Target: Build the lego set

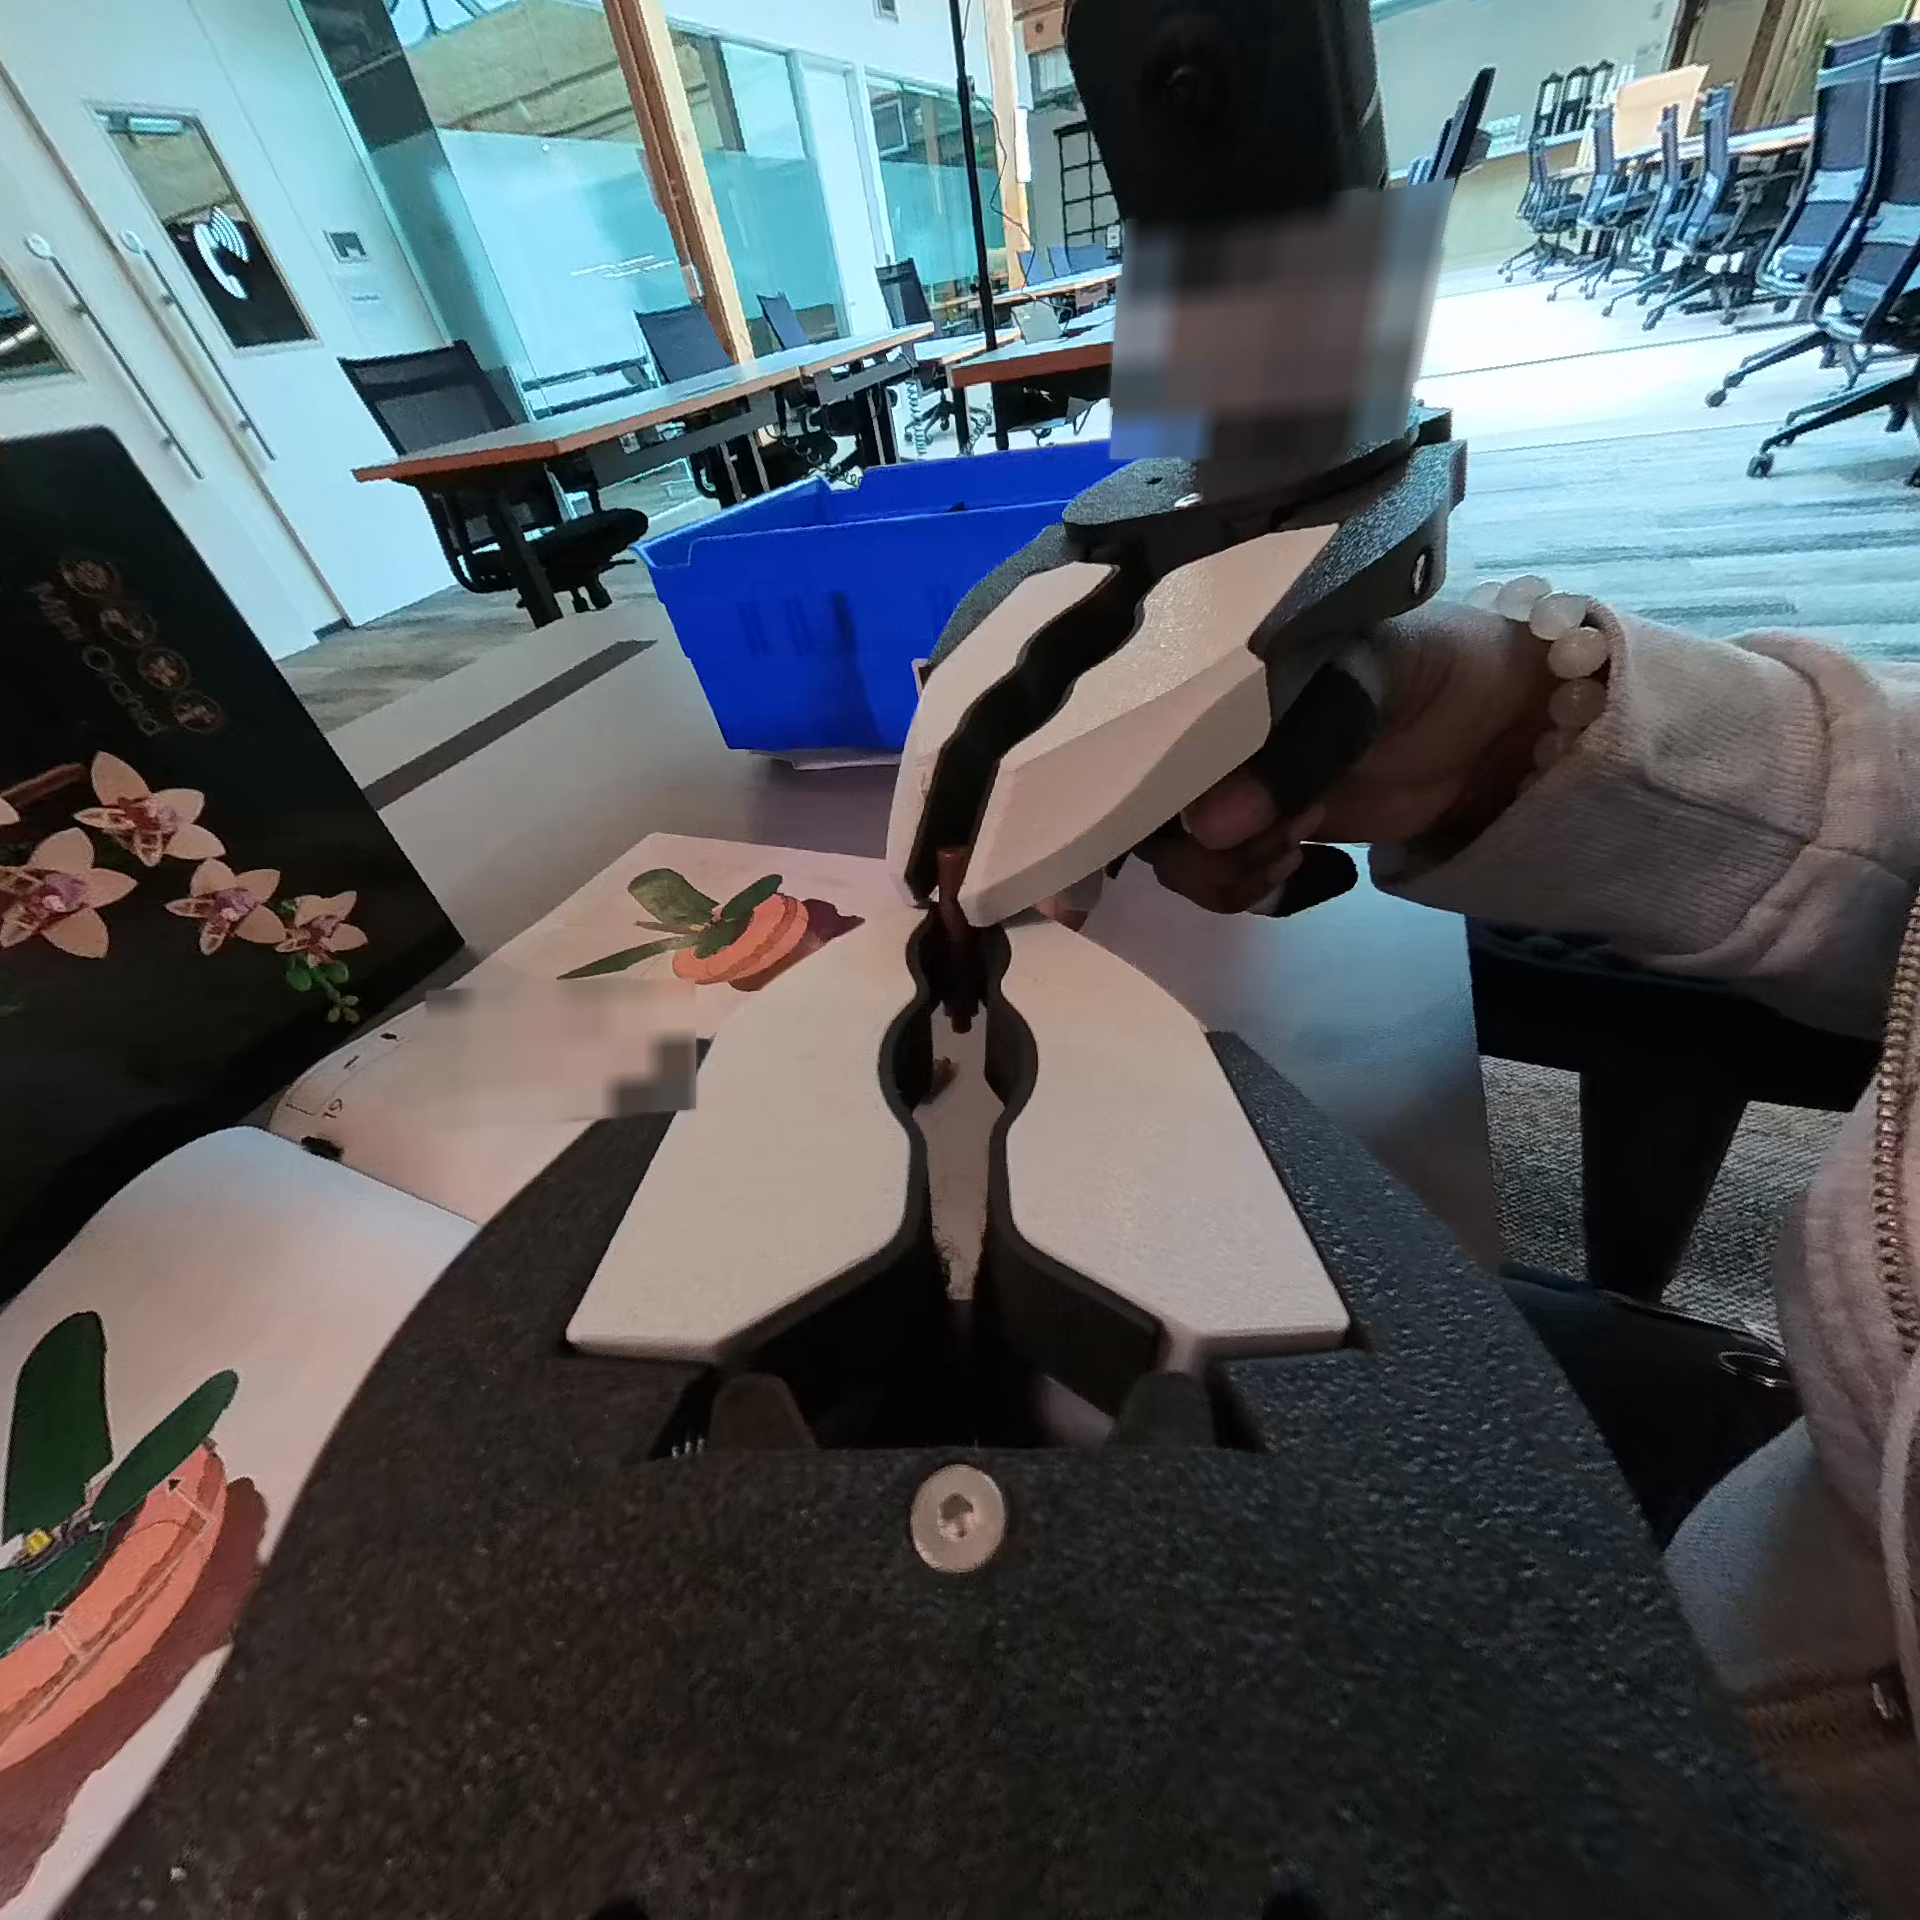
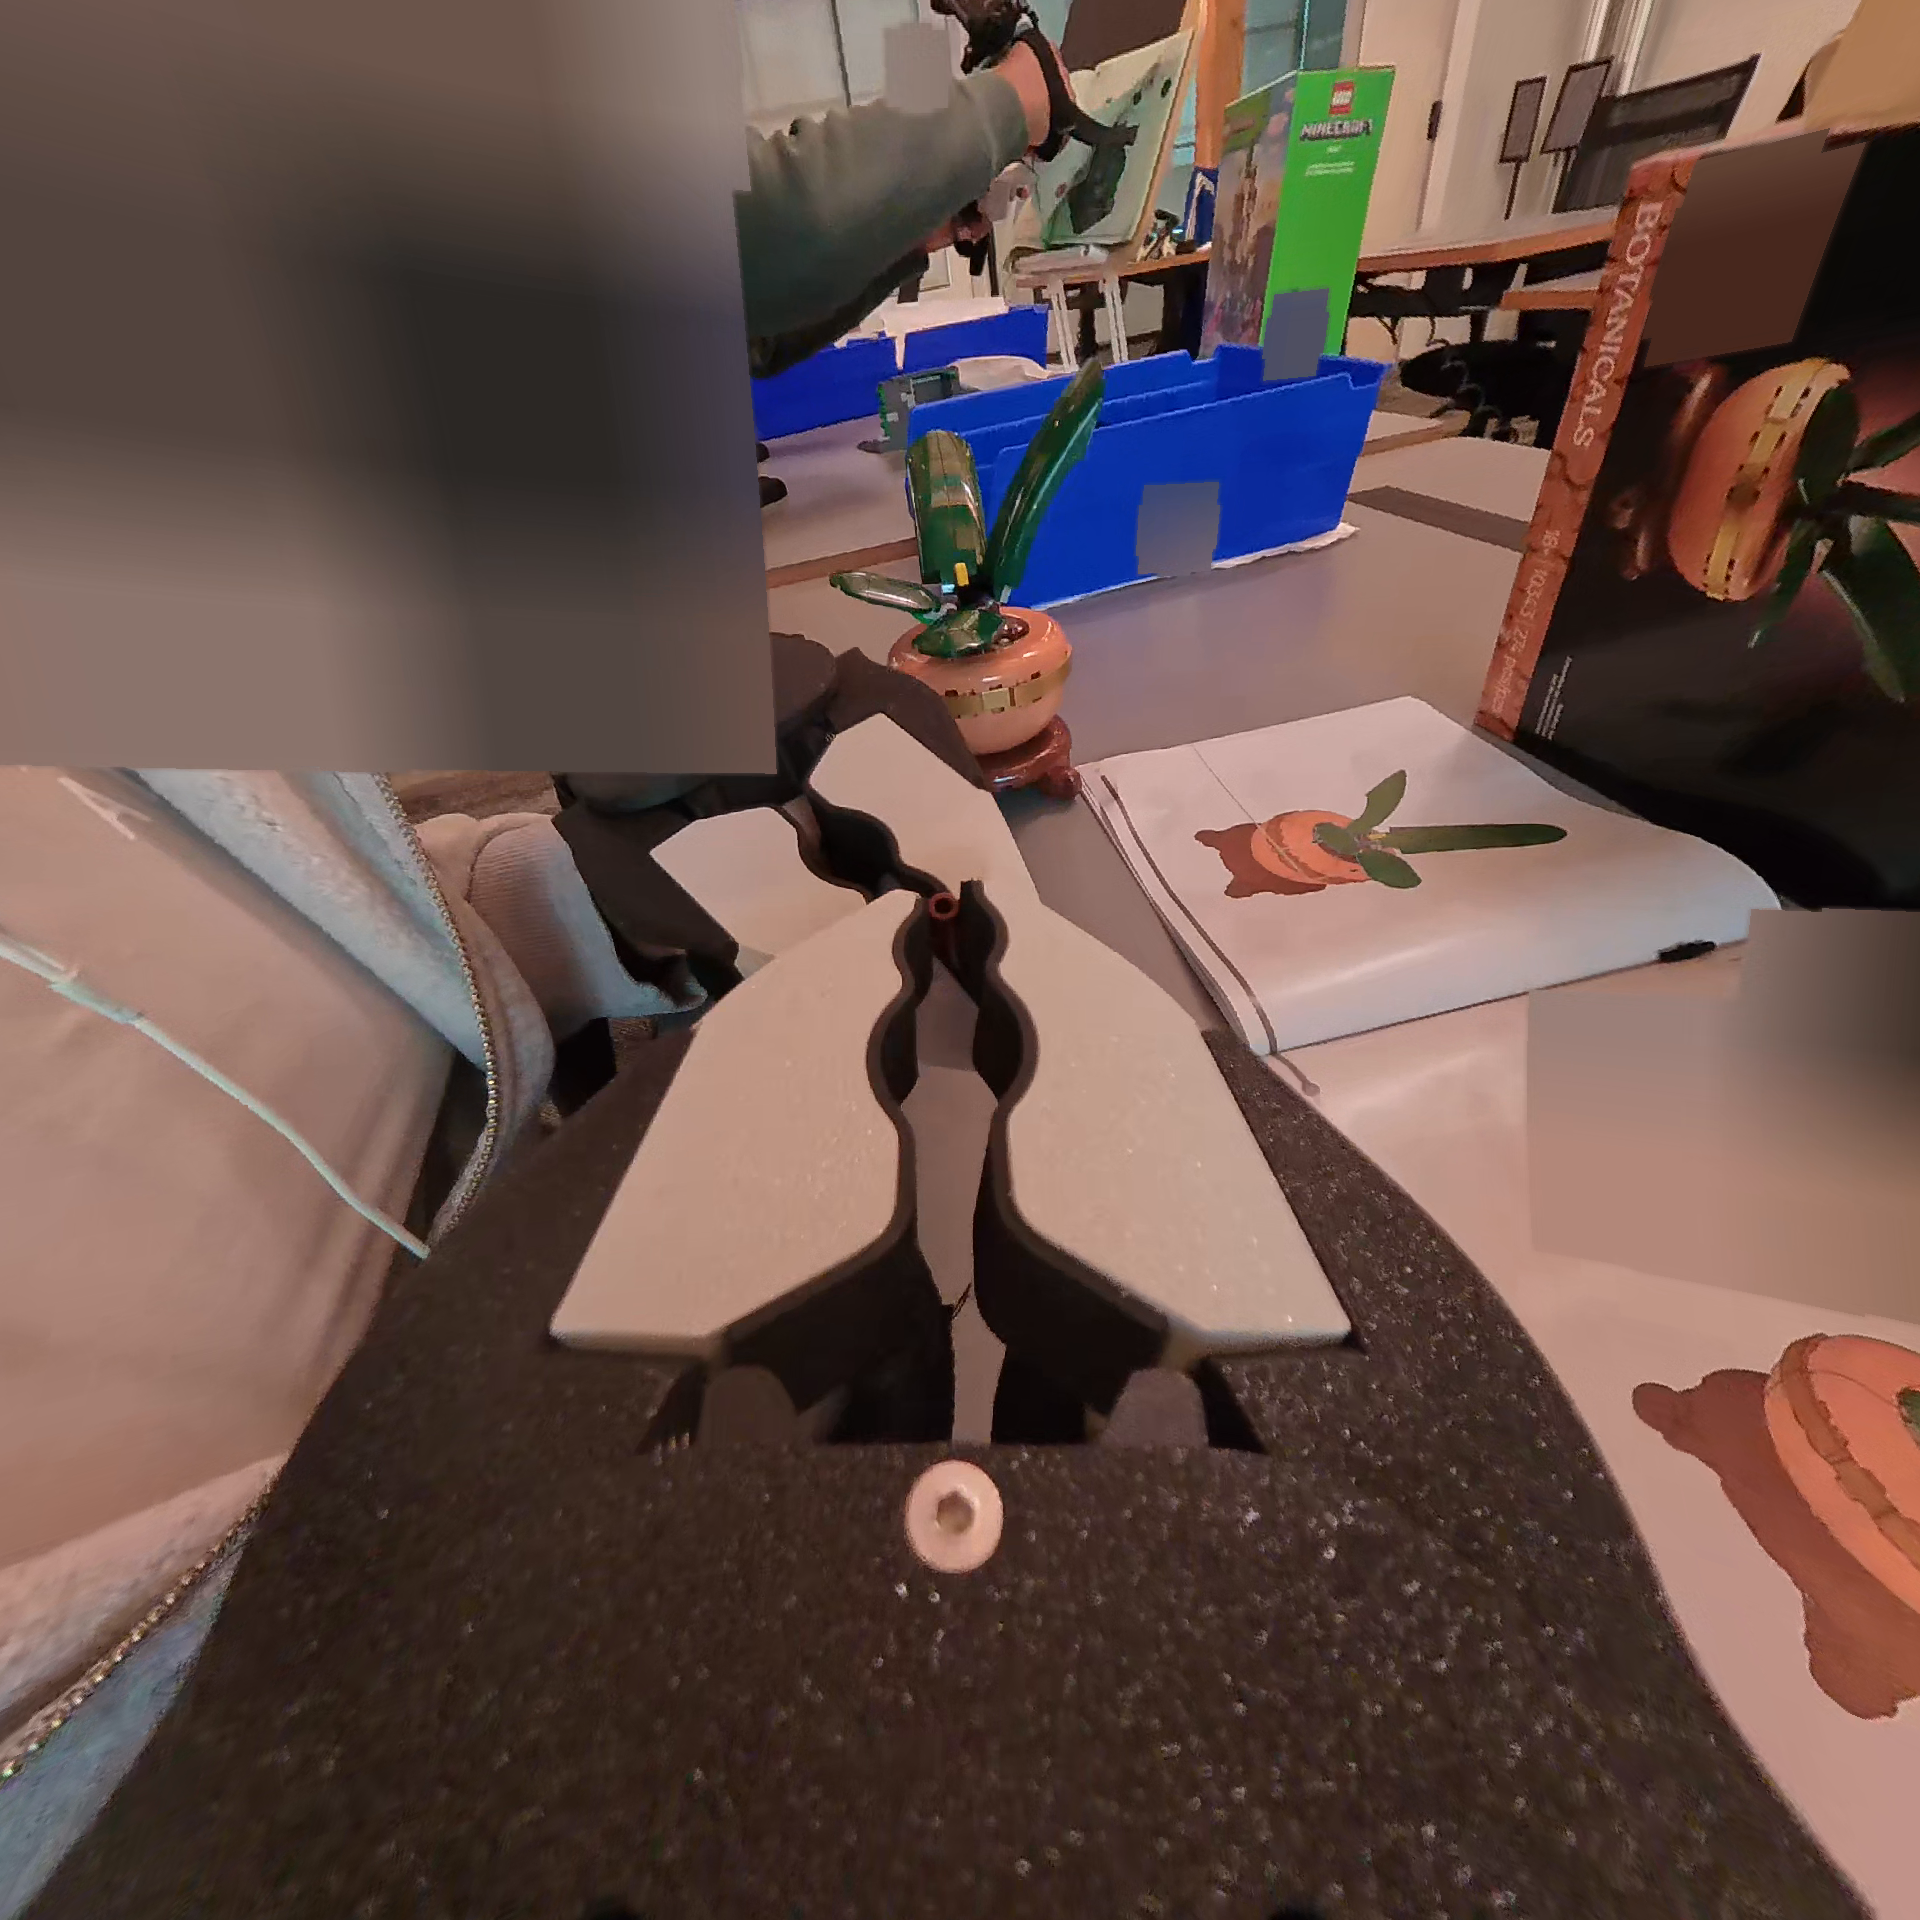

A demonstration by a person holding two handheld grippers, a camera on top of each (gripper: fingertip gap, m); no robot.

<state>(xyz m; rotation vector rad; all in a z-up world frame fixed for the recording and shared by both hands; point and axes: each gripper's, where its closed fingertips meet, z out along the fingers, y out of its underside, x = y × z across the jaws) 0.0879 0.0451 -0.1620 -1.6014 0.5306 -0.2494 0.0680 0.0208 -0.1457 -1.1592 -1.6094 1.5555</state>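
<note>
Both our claws pinch the same thin brown stem piece [image 1: 954, 971] tip to tip: left claw [image 1: 954, 935], right claw [image 2: 951, 920], above the booklet [image 2: 1455, 935]. If either squeezes off-axis, we judge it could twist free and drop to the surface [image 2: 1299, 623], far from the half-built potted plant [image 2: 982, 665].

1. Daylight pours in through the glass walls [image 1: 623, 208] at the top of the left wrist view, washing out the floor [image 1: 1558, 312] at upper right.
2. The right wrist view is dimmer and greyer.
3. Wide-angle bending curves the booklet [image 1: 260, 1247] at lower left.
4. Each tool's near body is soft and grainy.
5. Mosaic patches cover the right wrist view's upper left.
</note>
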